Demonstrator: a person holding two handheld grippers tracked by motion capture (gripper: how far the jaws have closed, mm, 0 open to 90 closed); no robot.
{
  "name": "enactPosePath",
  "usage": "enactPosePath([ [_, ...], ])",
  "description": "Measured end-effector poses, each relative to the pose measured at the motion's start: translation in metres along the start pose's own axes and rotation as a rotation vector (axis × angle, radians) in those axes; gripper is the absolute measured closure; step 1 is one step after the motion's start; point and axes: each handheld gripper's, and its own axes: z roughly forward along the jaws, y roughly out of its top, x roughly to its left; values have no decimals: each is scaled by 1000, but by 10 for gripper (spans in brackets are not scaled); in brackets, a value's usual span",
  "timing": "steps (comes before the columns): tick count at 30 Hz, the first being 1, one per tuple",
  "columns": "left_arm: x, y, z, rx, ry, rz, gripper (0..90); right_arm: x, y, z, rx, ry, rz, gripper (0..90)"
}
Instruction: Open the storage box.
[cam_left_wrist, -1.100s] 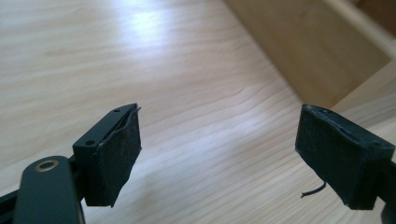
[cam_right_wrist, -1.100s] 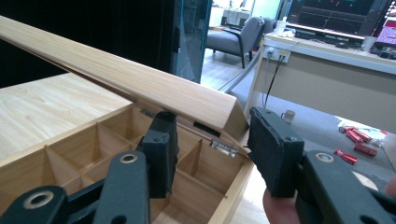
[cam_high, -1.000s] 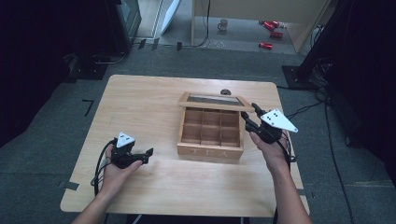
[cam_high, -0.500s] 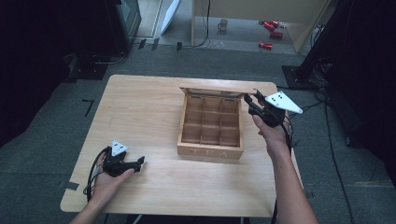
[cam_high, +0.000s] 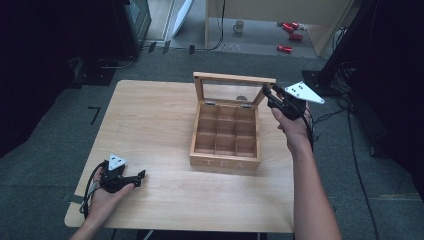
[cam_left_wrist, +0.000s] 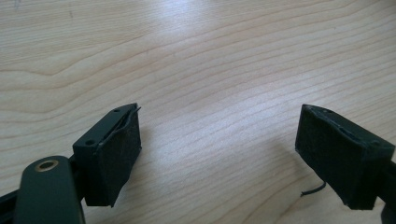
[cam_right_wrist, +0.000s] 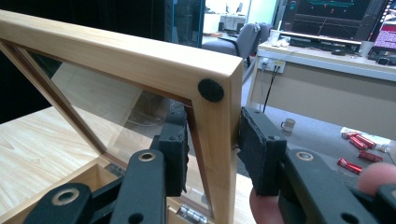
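The desk (cam_high: 150, 115) carries the tea box (cam_high: 225, 145) near its right edge. The glass lid (cam_high: 232, 87) is raised upright, its side frame clamped by the just-closing right gripper (cam_high: 267, 93). The left gripper (cam_high: 140, 176) is held wide open and empty near the front left corner.

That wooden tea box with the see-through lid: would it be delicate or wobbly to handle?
Probably stiff: the lid is a solid wood frame, and the right gripper clamps its side rail without visible flex. The clear pane looks like the fragile part. The tea box sits flat and wide on the table, so it seems unlikely to tip.
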Motion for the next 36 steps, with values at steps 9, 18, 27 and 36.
enactPosePath([
  [9, -1, -2, 0, -4, 12, 11, 147, -10, 14, 20, 26, -19, 39, 654],
  [18, -5, -2, 1, -7, 20, 30, 146, -23, 25, 42, 46, -21, 42, 665],
  [27, -5, -2, 2, -11, 16, 32, 147, -36, 27, 60, 42, 2, 95, 669],
  [36, -6, -2, 3, -14, 23, 36, 147, -44, 33, 77, 75, -18, 136, 670],
])
